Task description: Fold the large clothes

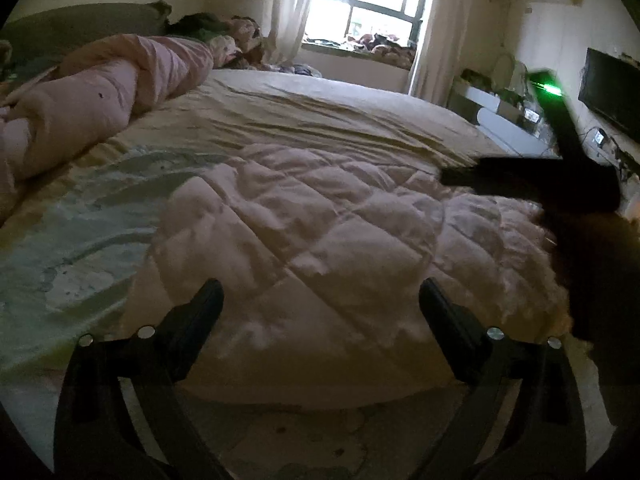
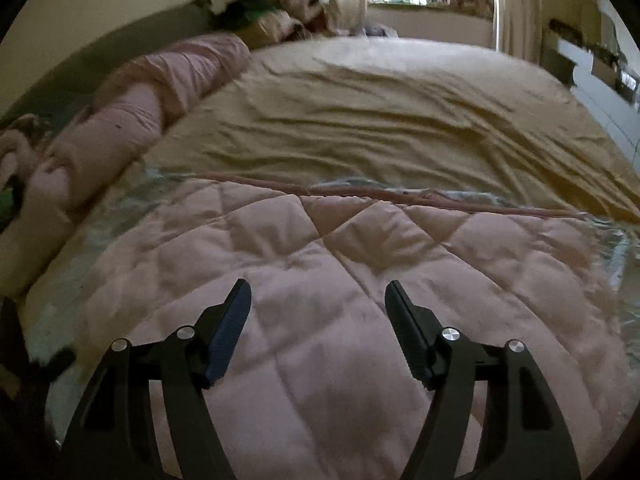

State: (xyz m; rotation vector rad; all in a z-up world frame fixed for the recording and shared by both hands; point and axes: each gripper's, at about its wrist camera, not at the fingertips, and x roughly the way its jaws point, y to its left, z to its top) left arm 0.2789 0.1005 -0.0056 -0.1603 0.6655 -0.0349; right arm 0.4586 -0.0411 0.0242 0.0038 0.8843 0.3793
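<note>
Bed (image 2: 400,92) w/ wrinkled beige sheet. Pink quilted cover (image 2: 320,280) lies flat on near part, over a pale green patterned sheet (image 1: 80,232). Left of quilt, along headboard side: rolled pink duvet (image 1: 100,108). Far corner beyond roll: clothes pile (image 1: 236,40).

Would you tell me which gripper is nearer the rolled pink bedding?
Left. The left gripper hangs open over the quilt's left part, on the rolled pink bedding's side; the right gripper is at the quilt's far right.
</note>
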